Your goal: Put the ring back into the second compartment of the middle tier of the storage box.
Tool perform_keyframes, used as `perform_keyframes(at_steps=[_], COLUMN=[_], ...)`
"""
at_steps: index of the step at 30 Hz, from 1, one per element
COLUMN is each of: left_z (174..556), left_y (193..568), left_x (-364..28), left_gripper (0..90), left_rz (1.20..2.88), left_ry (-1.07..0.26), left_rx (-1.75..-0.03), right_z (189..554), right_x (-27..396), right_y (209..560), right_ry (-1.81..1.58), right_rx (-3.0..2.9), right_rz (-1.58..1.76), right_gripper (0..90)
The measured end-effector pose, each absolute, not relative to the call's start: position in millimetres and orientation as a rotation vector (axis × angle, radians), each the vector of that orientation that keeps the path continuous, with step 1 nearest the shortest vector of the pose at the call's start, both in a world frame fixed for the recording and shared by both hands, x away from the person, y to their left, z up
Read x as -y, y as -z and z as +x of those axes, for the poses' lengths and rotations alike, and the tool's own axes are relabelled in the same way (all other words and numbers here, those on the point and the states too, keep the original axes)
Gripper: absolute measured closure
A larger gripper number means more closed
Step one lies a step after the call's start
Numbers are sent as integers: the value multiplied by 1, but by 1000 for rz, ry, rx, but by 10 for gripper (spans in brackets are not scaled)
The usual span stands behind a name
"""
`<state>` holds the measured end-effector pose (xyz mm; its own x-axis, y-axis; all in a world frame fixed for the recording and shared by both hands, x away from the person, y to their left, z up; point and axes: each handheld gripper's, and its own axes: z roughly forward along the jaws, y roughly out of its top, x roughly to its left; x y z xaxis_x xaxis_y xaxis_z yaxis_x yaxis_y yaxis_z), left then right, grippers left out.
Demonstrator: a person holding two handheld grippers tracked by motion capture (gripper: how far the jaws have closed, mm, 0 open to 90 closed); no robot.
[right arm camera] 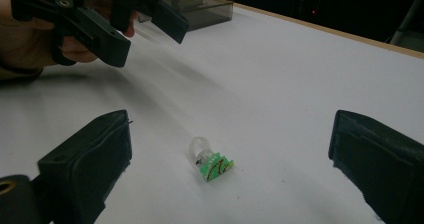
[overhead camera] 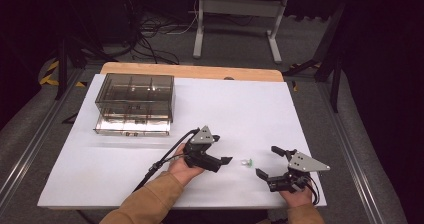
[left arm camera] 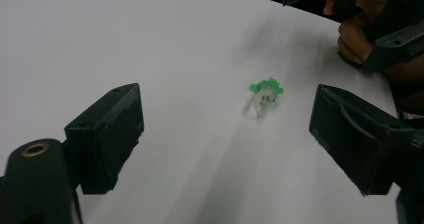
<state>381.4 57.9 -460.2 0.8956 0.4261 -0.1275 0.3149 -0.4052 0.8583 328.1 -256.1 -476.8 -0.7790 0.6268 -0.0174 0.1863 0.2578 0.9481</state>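
Now I'm bringing my wide-apart left gripper (overhead camera: 226, 160) toward the ring (overhead camera: 246, 162) near the tabletop's front edge; a clumsy nudge risks skidding it away from my equally wide right gripper (overhead camera: 267, 161).

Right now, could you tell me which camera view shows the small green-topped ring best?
The right gripper view: the green-topped ring lies close and sharp there, clear band and patterned green top both visible. The left gripper view shows it farther off and blurred. The high view shows a tiny speck on the table.
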Motion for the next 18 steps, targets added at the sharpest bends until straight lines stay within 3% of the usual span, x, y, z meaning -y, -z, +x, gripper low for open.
perform_keyframes(at_steps=[9, 18], left_z=[377, 377], left_y=[467, 474], left_x=[-40, -18], left_gripper=[191, 225], left_rz=[2055, 2083], left_ry=[-183, -149], left_rx=[-540, -534], right_z=[328, 328], right_x=[256, 257], right_y=[477, 476], right_ry=[-1539, -1542], right_rx=[-2145, -2142], right_rz=[742, 749], right_gripper=[40, 40])
